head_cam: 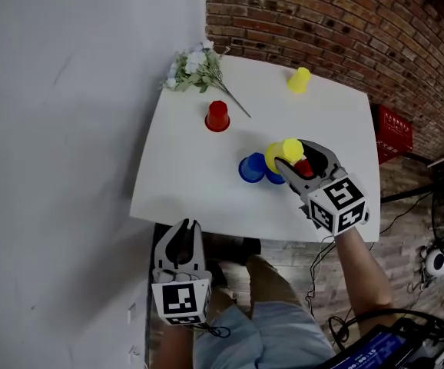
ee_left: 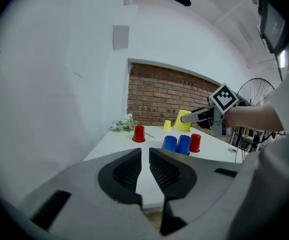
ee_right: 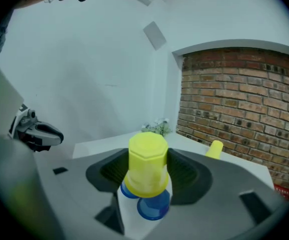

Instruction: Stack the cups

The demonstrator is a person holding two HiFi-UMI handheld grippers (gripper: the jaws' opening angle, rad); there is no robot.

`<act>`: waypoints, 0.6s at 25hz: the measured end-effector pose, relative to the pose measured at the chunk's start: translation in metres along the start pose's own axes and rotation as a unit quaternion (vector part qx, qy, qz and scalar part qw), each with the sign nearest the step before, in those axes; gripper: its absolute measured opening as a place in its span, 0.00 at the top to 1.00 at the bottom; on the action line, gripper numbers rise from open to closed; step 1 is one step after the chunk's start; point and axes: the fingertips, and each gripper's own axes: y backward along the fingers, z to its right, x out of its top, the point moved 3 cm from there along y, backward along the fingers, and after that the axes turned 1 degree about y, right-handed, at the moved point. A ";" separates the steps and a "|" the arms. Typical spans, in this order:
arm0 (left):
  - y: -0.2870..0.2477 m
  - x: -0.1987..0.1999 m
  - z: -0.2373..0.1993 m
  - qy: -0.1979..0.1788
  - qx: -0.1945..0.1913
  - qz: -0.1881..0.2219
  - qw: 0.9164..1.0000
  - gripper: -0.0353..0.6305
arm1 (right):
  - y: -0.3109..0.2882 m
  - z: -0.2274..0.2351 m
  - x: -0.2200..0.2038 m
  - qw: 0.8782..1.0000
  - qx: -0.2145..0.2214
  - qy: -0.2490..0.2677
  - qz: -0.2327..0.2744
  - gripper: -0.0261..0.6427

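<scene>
Right gripper (head_cam: 293,162) clamped on inverted yellow cup (head_cam: 285,152), over 2 blue cups (head_cam: 251,168) (red cup (head_cam: 303,167) beside). Probably: centre over their seam, lower level, release gently. Left gripper (head_cam: 182,235) nearly closed, empty.

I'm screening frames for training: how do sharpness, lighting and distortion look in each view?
Head view: sharp, evenly lit, the white table bright without glare. Left gripper view: fisheye, dark corners, the brick wall bowed. Right gripper view: same vignette, the near yellow cup soft.
</scene>
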 end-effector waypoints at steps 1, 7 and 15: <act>0.000 -0.001 -0.001 0.000 0.000 -0.001 1.000 0.86 | -0.002 0.000 -0.002 1.000 0.000 0.000 -0.003 0.60; -0.005 0.000 -0.005 -0.004 -0.010 0.002 1.000 0.86 | -0.012 0.000 -0.015 1.000 -0.002 -0.005 -0.015 0.60; -0.010 -0.002 -0.007 -0.001 -0.013 -0.011 1.000 0.86 | -0.021 0.001 -0.027 1.000 0.001 -0.015 -0.024 0.59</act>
